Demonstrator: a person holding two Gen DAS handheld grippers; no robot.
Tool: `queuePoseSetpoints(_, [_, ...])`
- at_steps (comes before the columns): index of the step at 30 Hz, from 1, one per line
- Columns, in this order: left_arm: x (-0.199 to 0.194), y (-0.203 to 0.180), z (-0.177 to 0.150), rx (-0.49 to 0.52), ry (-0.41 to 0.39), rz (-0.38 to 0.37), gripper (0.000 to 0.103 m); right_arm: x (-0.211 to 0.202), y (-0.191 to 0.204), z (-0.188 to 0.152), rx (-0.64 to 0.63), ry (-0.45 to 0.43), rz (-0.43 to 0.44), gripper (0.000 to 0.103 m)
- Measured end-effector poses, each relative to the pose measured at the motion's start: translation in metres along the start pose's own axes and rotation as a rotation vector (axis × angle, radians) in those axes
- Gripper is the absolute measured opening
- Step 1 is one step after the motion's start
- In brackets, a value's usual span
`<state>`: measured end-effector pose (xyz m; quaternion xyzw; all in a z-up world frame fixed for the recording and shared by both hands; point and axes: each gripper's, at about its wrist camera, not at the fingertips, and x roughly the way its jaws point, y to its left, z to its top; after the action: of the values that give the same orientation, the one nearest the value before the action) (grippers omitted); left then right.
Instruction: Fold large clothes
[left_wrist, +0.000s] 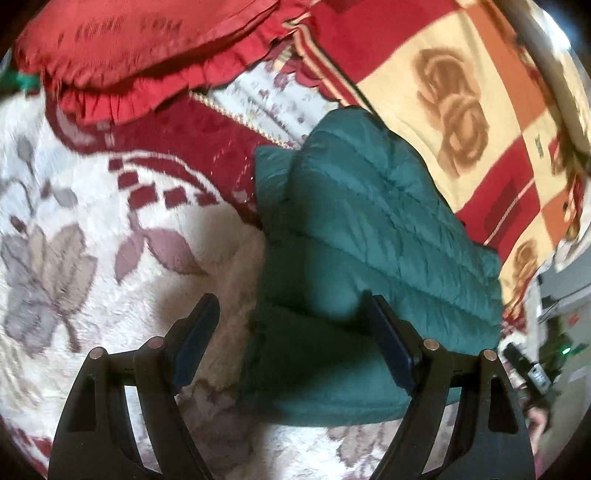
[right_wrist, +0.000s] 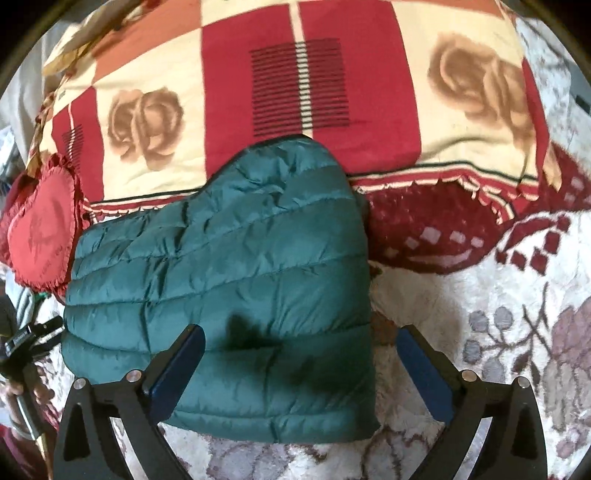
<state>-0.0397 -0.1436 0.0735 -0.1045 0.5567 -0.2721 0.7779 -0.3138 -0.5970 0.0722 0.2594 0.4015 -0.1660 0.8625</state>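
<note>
Both tools hover over the bed, and the green puffer jacket (right_wrist: 221, 266) sits folded into a compact bundle on the floral blanket (left_wrist: 74, 221), its far end lapping onto the red-and-cream checked blanket (right_wrist: 332, 74). The left gripper (left_wrist: 288, 325) has its jaws spread wide, empty, straddling the bundle's near left corner. The right gripper (right_wrist: 299, 354) is spread just as wide and empty, over the near right corner. The jacket looks light, puffy and slick-shelled, likely to spring back open, so a pinch on a quilted seam or corner edge seems safest. Its long axis runs away from the cameras, narrowing toward the checked blanket. A red frilled cushion (left_wrist: 129, 55) lies off to the left.
</note>
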Motion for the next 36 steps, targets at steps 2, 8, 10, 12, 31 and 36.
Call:
queuePoseSetpoints(2, [0.004, 0.006, 0.003, -0.039, 0.015, -0.025, 0.082, 0.006, -0.008, 0.004, 0.025, 0.011, 0.020, 0.103])
queuePoseSetpoints(8, [0.023, 0.011, 0.015, -0.085, 0.053, -0.084, 0.084, 0.030, -0.024, 0.014, 0.043, 0.073, 0.063, 0.103])
queuePoseSetpoints(10, [0.028, 0.011, 0.018, -0.088, 0.054, -0.093, 0.088, 0.039, -0.028, 0.018, 0.047, 0.099, 0.109, 0.103])
queuePoseSetpoints(12, [0.034, 0.011, 0.022, -0.090, 0.054, -0.104, 0.089, 0.045, -0.032, 0.021, 0.070, 0.110, 0.147, 0.103])
queuePoseSetpoints(31, [0.077, -0.006, 0.045, -0.009, 0.122, -0.154, 0.103, 0.101, -0.006, 0.043, -0.013, 0.220, 0.304, 0.103])
queuePoseSetpoints(36, [0.077, -0.007, 0.044, 0.010, 0.117, -0.163, 0.103, 0.102, -0.003, 0.043, -0.014, 0.222, 0.297, 0.103])
